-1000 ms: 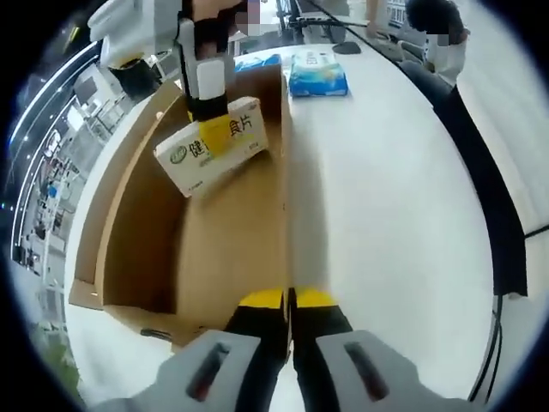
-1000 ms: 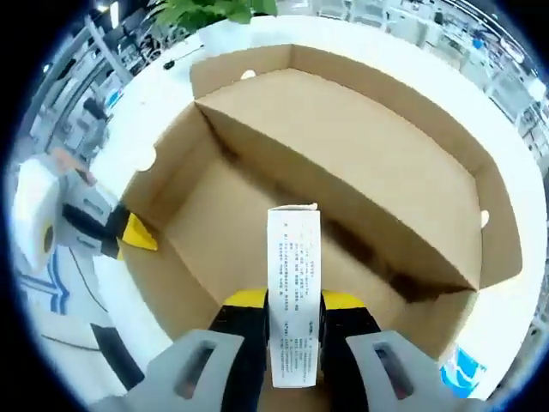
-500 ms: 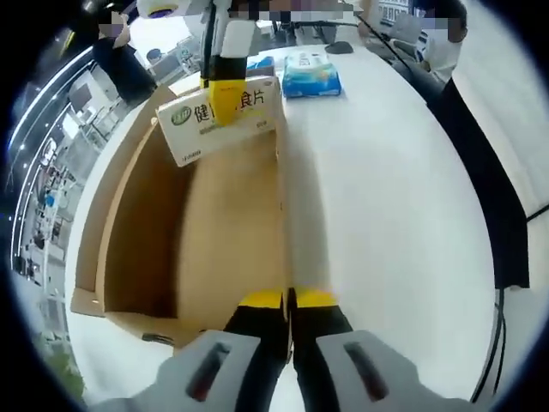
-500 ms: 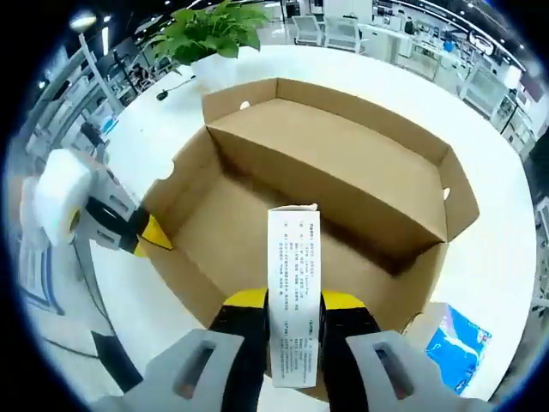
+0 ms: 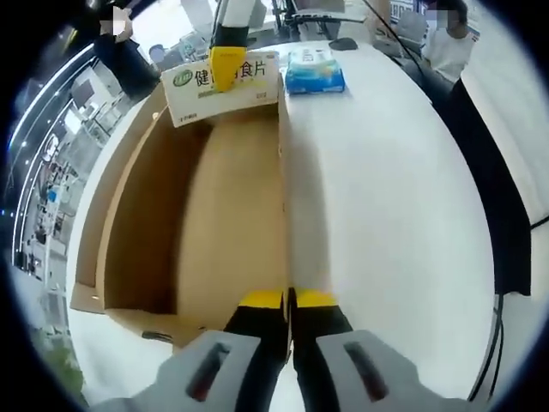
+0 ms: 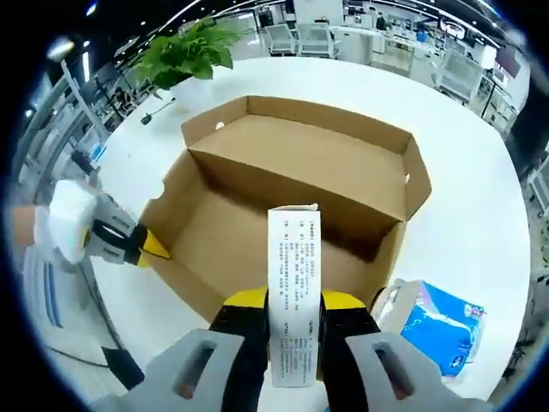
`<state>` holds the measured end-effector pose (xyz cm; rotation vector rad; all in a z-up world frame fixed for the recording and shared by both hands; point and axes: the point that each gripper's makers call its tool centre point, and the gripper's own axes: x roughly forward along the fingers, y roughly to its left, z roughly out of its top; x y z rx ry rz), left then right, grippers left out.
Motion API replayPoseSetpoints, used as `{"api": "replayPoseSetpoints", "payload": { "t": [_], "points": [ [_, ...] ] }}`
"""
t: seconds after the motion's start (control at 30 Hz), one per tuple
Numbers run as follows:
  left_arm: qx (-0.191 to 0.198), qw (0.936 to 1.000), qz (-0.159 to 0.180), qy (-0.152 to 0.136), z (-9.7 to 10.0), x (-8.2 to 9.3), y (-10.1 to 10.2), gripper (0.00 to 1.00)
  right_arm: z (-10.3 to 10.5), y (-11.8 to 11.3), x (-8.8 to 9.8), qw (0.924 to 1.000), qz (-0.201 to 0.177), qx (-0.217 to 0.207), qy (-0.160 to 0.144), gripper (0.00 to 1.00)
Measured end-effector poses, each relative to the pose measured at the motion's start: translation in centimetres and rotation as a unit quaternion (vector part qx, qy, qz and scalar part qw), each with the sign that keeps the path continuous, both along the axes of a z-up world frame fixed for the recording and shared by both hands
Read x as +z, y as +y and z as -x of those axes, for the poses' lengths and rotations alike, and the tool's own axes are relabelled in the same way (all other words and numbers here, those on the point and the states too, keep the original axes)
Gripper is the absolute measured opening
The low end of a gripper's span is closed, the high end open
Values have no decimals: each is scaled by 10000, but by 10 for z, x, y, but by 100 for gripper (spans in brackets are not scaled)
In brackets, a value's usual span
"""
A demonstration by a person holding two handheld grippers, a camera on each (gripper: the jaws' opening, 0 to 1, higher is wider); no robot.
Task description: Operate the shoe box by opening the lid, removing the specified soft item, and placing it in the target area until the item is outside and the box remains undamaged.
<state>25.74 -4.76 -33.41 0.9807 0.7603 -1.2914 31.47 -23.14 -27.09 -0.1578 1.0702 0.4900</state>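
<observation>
Right gripper [image 6: 292,300] is clamping the white carton [image 6: 292,292] above the open shoe box [image 6: 283,215]; left gripper [image 5: 290,300] is pinching its wall [image 5: 281,172]; placing remains.

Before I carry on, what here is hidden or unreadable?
- Small carton: right gripper view, side text too small to read; lower end hidden between the right claw.
- Shoe box: left gripper view, near wall hides the closest floor strip.
- Blue pack: right gripper view, label blurred.
</observation>
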Motion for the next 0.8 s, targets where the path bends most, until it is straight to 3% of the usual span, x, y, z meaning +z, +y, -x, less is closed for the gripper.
{"api": "replayPoseSetpoints", "payload": {
  "t": [0.33,0.53,0.8],
  "points": [
    [65,10000,-2,21,-1,0,1,0,5,-13,23,9971,-408,-558,-306,19],
    [16,10000,-4,-85,0,-1,1,0,11,-14,31,9976,-219,-418,-514,19],
    [41,9999,9,-98,-2,-1,0,0,21,-22,43,9966,-271,-447,-640,19]
  ]
}}
